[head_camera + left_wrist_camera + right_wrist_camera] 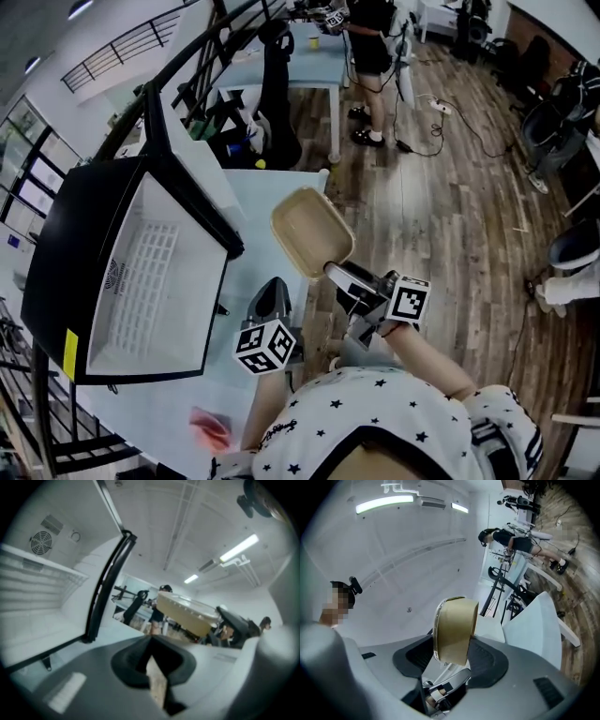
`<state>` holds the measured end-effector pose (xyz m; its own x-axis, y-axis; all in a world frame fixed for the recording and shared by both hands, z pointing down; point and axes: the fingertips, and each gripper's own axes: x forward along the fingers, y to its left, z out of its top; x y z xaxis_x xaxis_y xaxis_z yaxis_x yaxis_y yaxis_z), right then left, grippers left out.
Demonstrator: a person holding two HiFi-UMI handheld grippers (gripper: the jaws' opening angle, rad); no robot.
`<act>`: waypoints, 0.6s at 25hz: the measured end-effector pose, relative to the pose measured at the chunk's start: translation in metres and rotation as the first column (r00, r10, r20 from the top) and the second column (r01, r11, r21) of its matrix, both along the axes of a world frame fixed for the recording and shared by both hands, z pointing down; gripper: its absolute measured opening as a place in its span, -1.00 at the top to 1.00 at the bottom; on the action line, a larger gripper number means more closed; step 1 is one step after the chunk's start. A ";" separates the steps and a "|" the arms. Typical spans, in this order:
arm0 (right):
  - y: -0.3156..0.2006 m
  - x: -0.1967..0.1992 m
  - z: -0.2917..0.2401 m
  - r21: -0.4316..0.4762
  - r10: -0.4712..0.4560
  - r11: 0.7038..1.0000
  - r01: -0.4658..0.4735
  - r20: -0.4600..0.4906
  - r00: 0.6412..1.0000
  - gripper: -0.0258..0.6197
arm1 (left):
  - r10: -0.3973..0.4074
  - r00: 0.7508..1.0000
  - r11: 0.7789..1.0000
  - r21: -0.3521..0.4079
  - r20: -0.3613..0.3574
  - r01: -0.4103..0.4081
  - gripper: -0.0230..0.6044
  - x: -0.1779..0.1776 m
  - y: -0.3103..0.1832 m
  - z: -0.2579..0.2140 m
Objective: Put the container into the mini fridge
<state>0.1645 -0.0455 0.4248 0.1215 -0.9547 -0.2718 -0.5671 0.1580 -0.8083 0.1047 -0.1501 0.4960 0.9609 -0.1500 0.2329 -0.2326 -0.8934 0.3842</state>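
Clamping the container (312,232), right tongs (330,270) hang near the mini fridge (52,272).

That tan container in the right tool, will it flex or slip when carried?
Probably light: the right tool holds the container out by one end alone. Its thin-looking walls may flex under squeeze. The clear lid could be slippery.

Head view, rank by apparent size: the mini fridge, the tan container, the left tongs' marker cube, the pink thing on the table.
1. Mini fridge, by far the largest.
2. Container.
3. Marker cube and pink thing look close in size; the cube is nearer the camera, so I won't rank them.
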 end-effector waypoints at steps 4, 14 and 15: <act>-0.034 0.000 -0.003 0.001 -0.114 0.993 0.114 0.003 0.993 0.22 | -0.113 0.994 0.994 -0.004 0.014 0.113 0.91 -0.010 -0.028 0.003; -0.102 0.007 -0.016 0.013 -0.388 0.922 0.388 -0.023 0.922 0.22 | -0.379 0.925 0.925 -0.009 0.001 0.379 0.91 -0.024 -0.076 -0.001; -0.107 0.006 -0.016 0.011 -0.411 0.911 0.412 -0.021 0.911 0.22 | -0.403 0.915 0.915 -0.010 0.000 0.403 0.91 -0.026 -0.078 -0.002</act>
